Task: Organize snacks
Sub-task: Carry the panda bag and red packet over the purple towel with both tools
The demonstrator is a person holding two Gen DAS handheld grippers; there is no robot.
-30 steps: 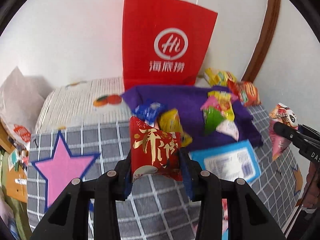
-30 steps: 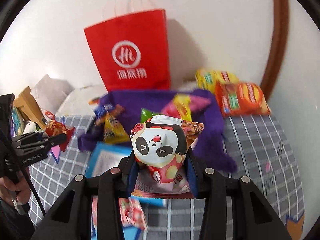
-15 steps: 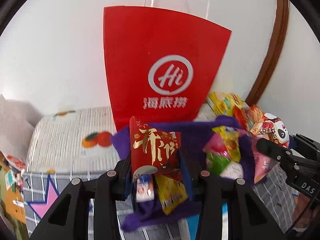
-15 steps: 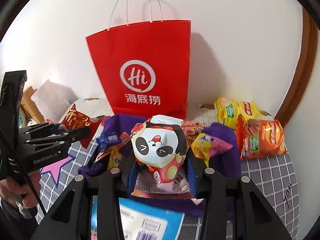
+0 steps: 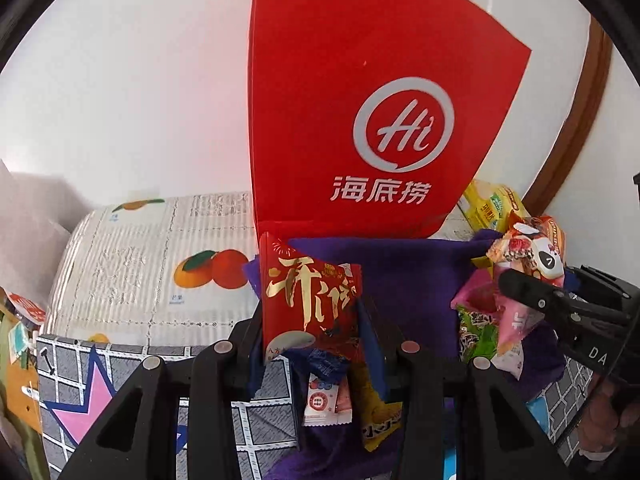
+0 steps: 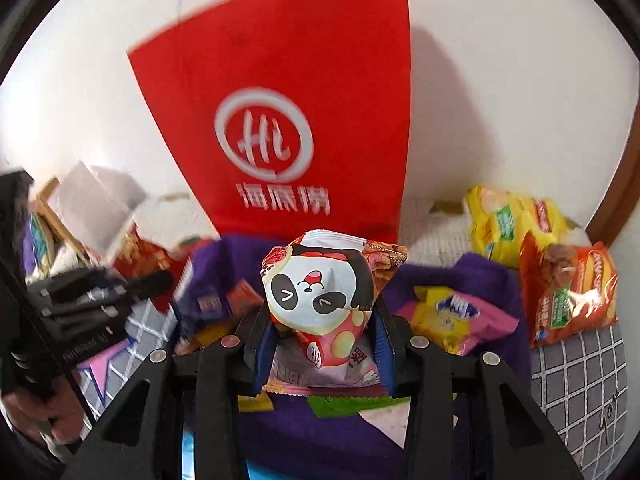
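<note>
A grey grid-patterned surface (image 6: 580,364) with a pink star (image 5: 80,408) at lower left carried a purple cloth (image 6: 492,280) strewn with snack packets. At the frame's right, an orange chip bag (image 6: 568,288) and a yellow one (image 6: 504,220) lay by the wall. A red paper bag (image 5: 360,100) stood upright at centre.

Your left gripper (image 5: 312,316) pinches a red packet (image 5: 308,300) with gold script; your right gripper (image 6: 320,320) clamps a panda-face packet (image 6: 320,284), white, black and pink. Behind: red paper bag (image 5: 360,100), purple cloth (image 5: 408,272).
</note>
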